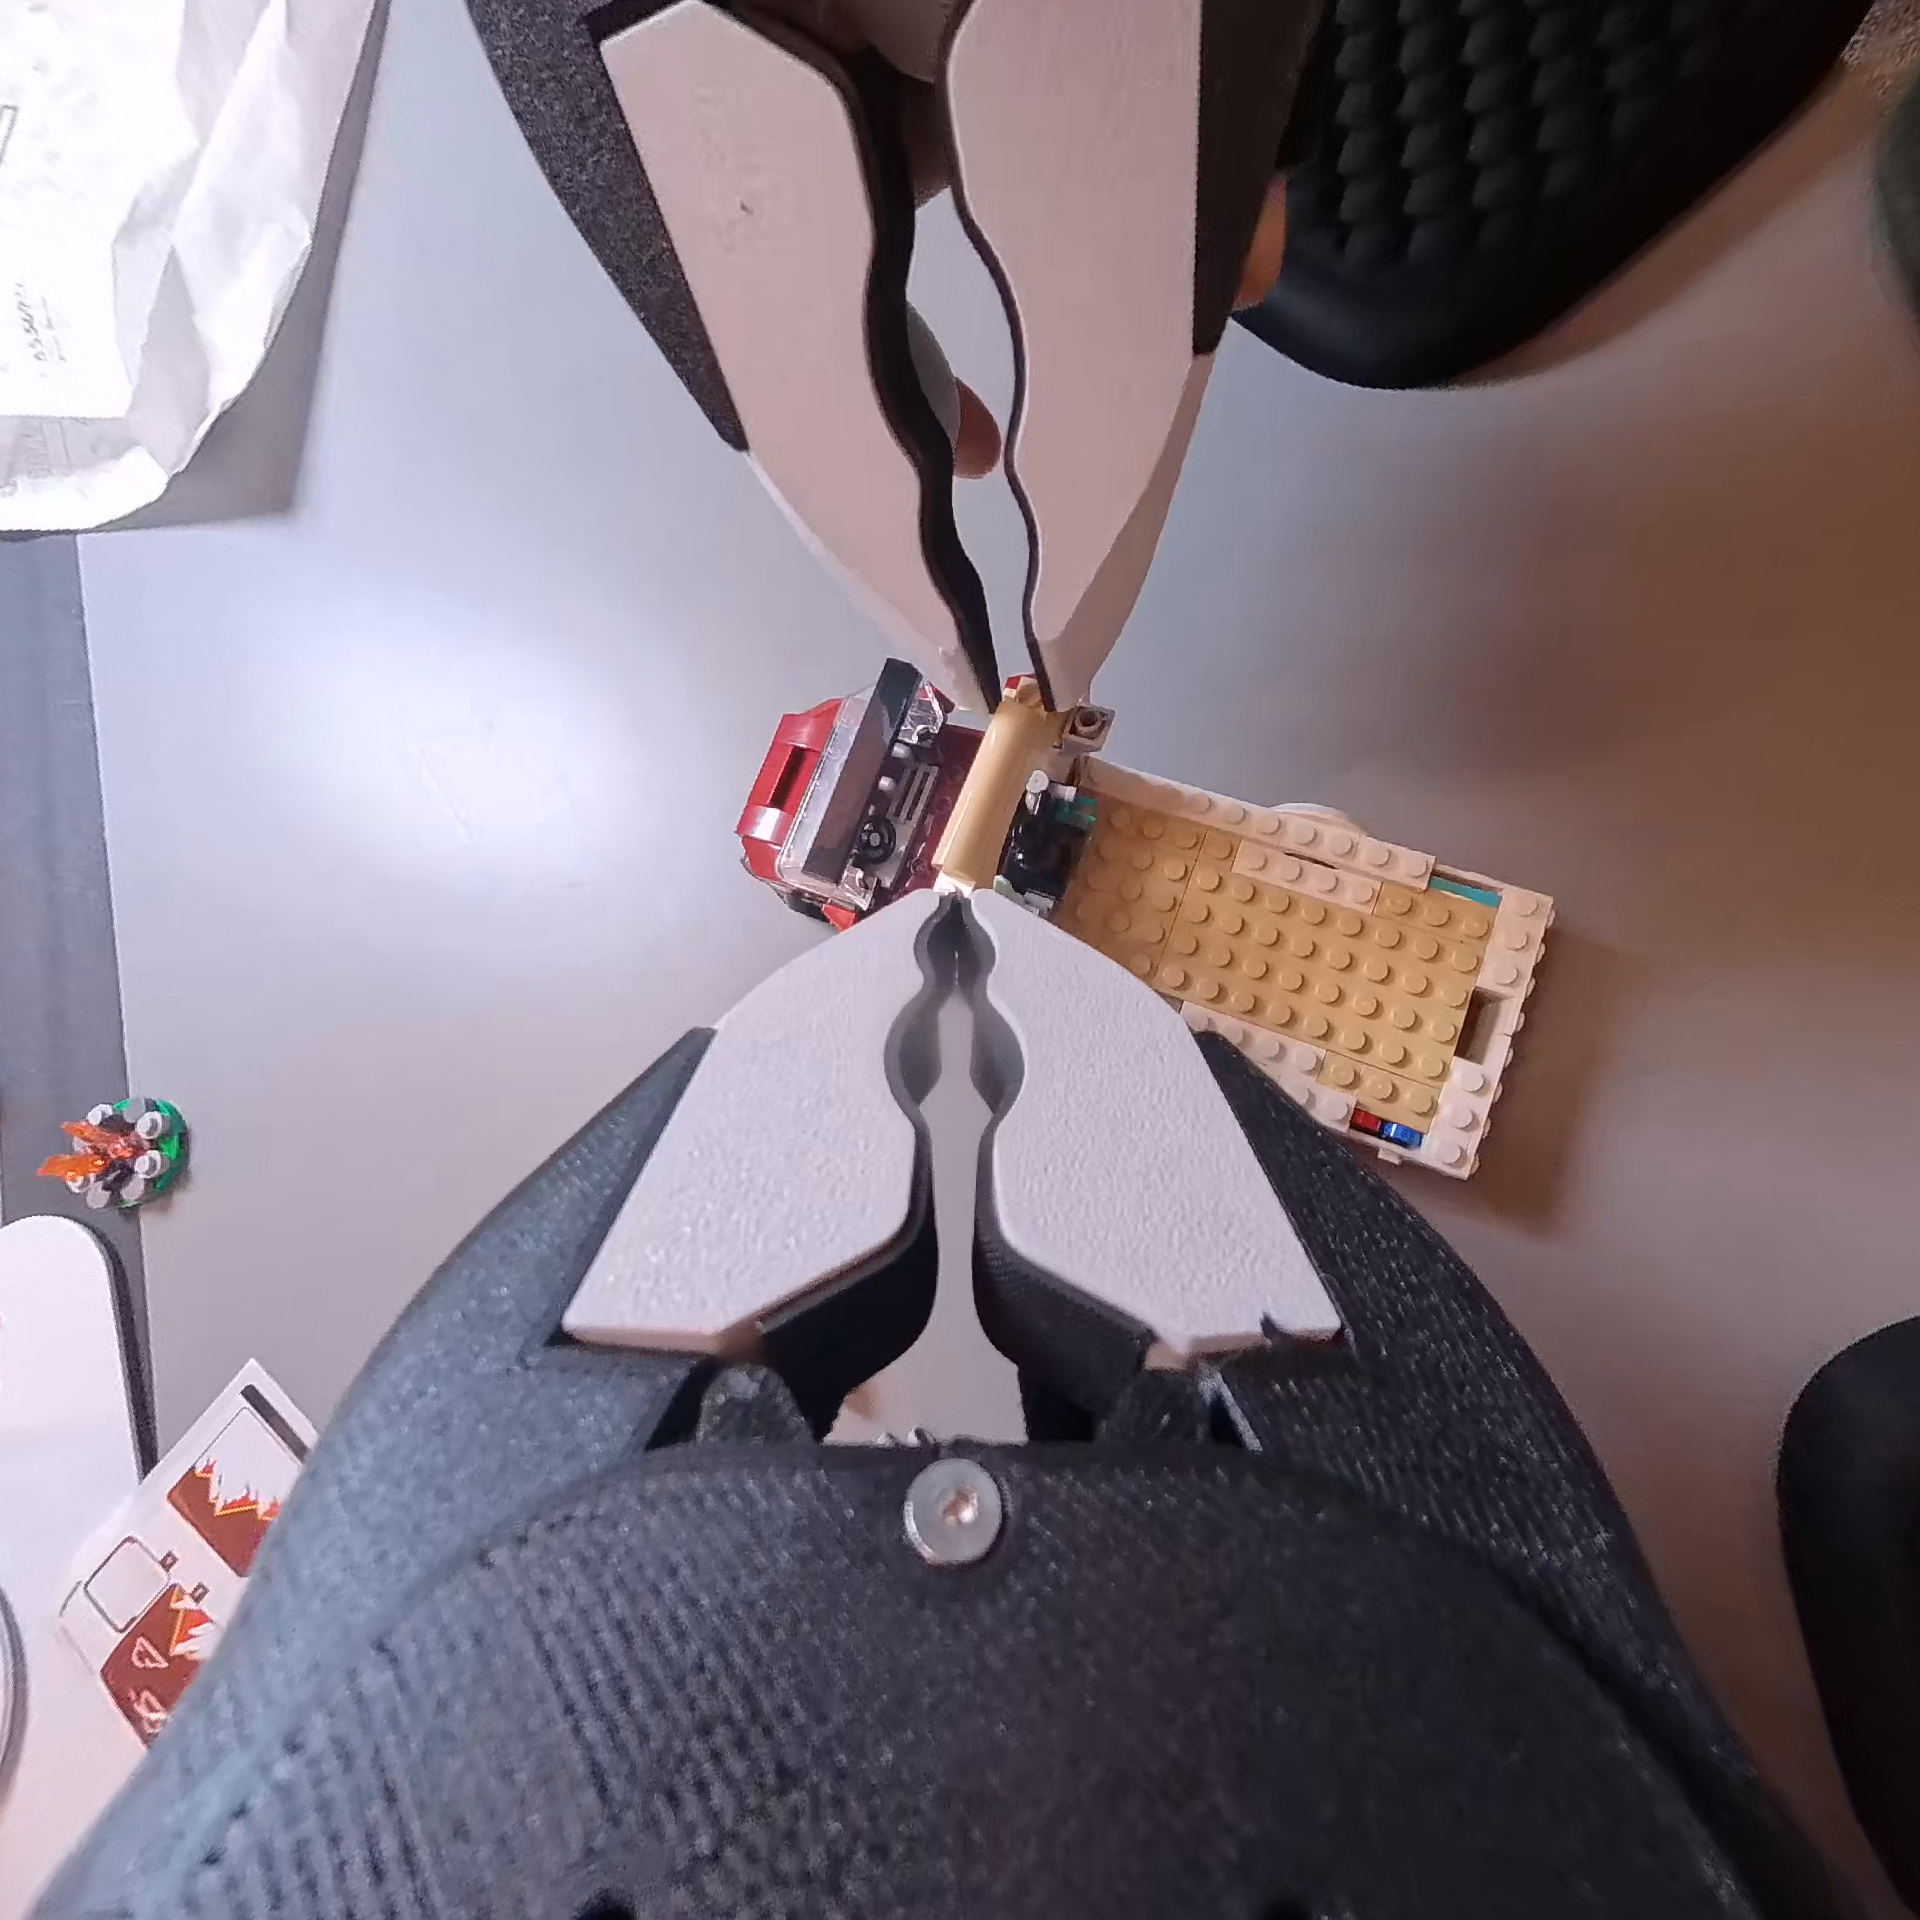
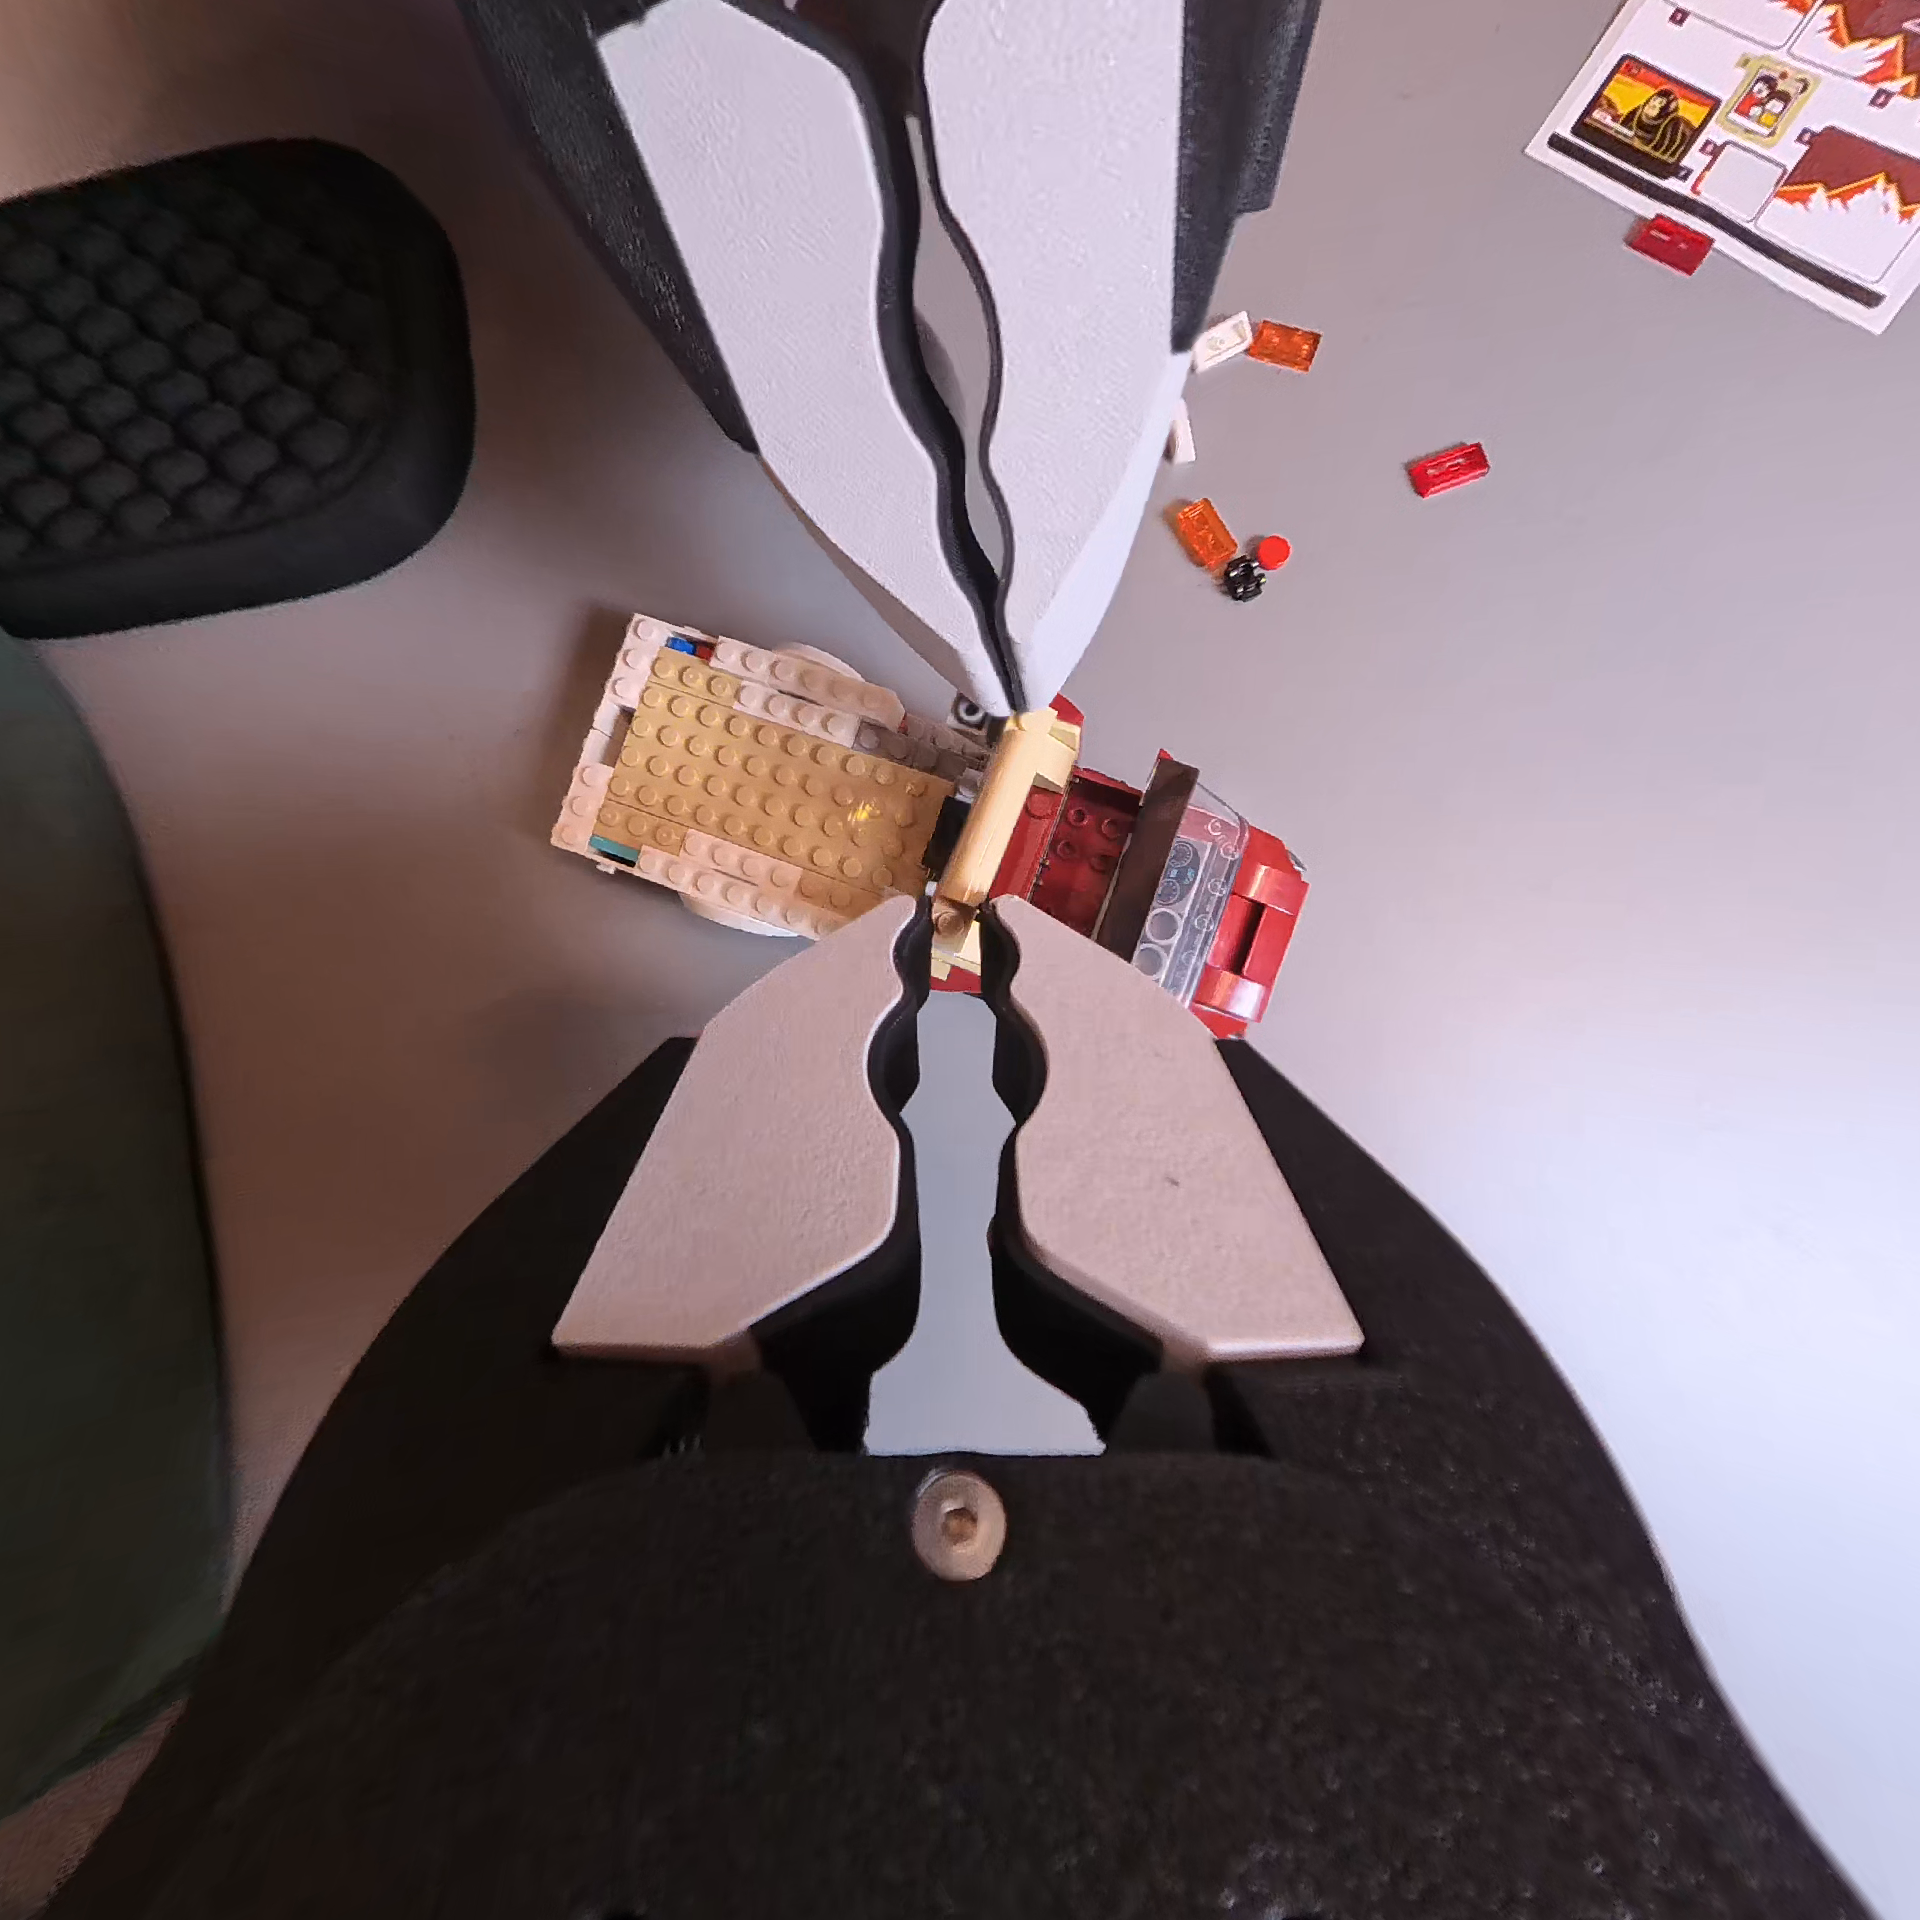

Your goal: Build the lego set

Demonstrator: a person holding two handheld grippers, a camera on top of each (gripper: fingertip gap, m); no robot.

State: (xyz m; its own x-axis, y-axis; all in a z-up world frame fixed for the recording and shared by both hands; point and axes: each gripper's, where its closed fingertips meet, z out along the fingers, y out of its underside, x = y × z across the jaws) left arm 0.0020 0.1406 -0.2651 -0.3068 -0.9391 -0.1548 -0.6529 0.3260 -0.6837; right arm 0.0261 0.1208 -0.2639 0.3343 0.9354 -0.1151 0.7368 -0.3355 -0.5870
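Observation:
A partly built lego vehicle [image 1: 1299,935] lies on the grey table, with a red cab [image 1: 821,800] and a tan studded bed. A tan arch piece [image 1: 982,800] spans it between cab and bed. My left gripper [image 1: 956,906] is shut, its tips touching the near end of the arch. My right gripper [image 1: 1023,698] comes from the opposite side and is shut on the far end of the arch. In the right wrist view my right gripper [image 2: 954,925] pinches the arch piece [image 2: 1003,810], the left gripper [image 2: 1013,709] meets its other end, and the cab [image 2: 1195,883] is on the right.
Loose orange [image 2: 1283,343], red [image 2: 1449,470] and white bricks lie beyond the vehicle, near a sticker sheet [image 2: 1766,135]. A small green lego build with orange flames [image 1: 120,1148] and a white paper bag [image 1: 135,260] sit at the left. A black chair armrest [image 2: 197,384] is beside the table. Left and right tips are no more than a few centimetres apart.

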